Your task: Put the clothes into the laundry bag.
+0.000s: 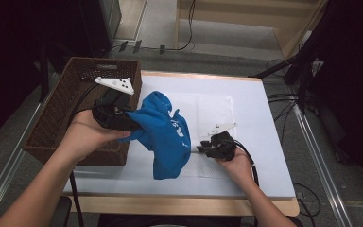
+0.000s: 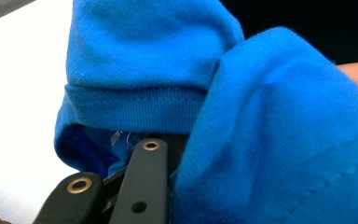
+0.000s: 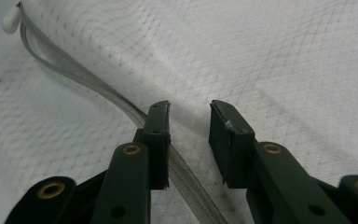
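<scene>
A blue T-shirt [image 1: 163, 135] is held bunched and lifted off the white table [image 1: 260, 118] by the left gripper [image 1: 123, 118], whose jaws are clamped on fabric near the ribbed collar [image 2: 135, 109], apparently so it hangs clear. At its 3 o'clock lies a white mesh laundry bag [image 3: 261, 56]; above the bag's zipper [image 3: 121, 109] the right gripper [image 3: 189, 126] is held, jaws narrowly parted and empty, probably to open it. A wicker basket [image 1: 56, 118] stands at 9 o'clock.

In the left gripper view, the blue garment [image 2: 261, 140] swallows the tips of the left gripper [image 2: 168, 154], so where its jaws end cannot be seen, and the cloth runs off the right and bottom edges. The white print on it in the high view is too small to read. Past the fingers of the right gripper [image 3: 189, 122], the mesh bag [image 3: 270, 60] and its grey zipper [image 3: 74, 74] are cut by the frame.
</scene>
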Demonstrator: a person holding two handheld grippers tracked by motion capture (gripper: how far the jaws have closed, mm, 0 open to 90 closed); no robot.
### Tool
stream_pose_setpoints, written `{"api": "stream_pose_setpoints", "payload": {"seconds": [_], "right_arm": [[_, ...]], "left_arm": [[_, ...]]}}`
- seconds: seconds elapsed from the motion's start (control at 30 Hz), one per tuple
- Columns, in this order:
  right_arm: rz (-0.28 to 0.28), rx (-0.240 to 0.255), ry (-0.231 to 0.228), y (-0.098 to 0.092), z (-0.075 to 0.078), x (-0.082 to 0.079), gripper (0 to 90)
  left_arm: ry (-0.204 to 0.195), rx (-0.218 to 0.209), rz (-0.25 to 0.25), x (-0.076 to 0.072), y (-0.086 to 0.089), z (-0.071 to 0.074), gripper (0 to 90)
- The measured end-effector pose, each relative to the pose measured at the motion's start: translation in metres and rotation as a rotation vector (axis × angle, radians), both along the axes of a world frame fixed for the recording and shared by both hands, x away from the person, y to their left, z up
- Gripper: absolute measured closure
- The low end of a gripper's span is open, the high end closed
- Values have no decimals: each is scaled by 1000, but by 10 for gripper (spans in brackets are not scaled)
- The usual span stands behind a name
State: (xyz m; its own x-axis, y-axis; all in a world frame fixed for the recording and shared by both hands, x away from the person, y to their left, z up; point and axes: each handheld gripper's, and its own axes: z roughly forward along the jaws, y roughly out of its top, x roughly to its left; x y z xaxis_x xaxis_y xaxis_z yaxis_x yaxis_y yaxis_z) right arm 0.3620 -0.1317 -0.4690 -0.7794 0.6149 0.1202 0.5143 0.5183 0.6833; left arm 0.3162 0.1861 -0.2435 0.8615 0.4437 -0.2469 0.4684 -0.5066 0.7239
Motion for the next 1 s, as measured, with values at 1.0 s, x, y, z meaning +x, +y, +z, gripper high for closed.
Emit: {"api": "stream_pose_setpoints", "payload": {"seconds": [1.0], "right_arm": [[1, -80, -115, 17, -4, -15, 795]], "left_arm": [[12, -18, -3, -1, 2, -3, 747]]}}
